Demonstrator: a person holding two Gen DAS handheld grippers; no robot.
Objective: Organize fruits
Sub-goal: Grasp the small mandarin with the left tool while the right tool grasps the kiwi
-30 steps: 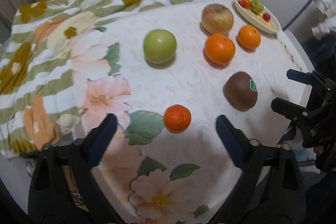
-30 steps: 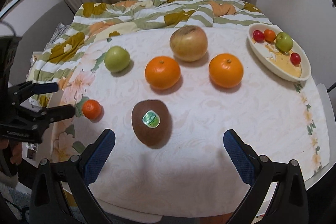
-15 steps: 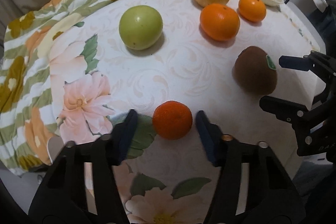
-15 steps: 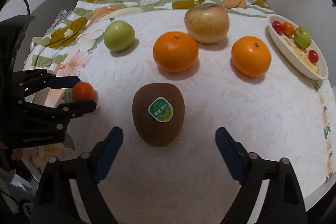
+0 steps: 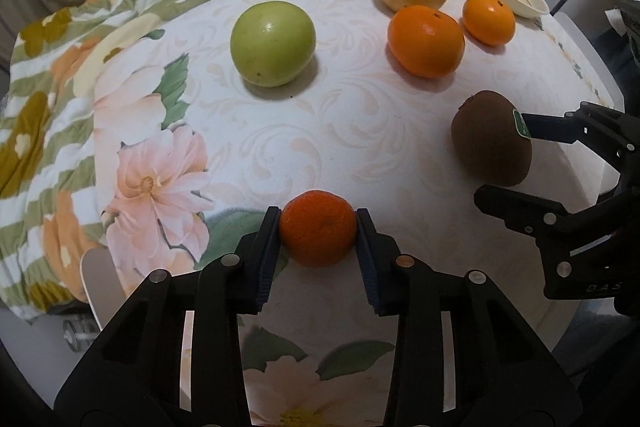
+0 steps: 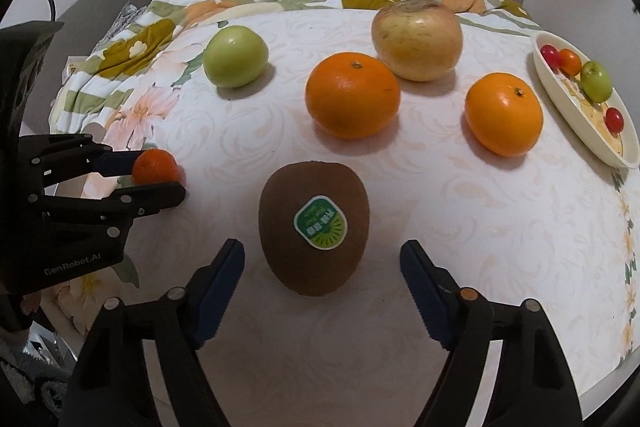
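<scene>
Clamping small round orange mandarin (image 5: 317,227) in left gripper (image 5: 317,233), hiding its sides; closing right gripper (image 6: 322,261), not yet touching brown oval kiwi (image 6: 314,227).

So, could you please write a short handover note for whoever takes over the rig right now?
Left tongs: just closed, pads pressing the small mandarin, which rests on the tablecloth.
Right tongs: open and just narrowing, astride the kiwi without touching it.
Loose on the cloth: green apple, two oranges, yellowish apple.
Dish at the right edge holds small fruits.
Done: mandarin gripped. Left: grip the kiwi, sort everything.
</scene>
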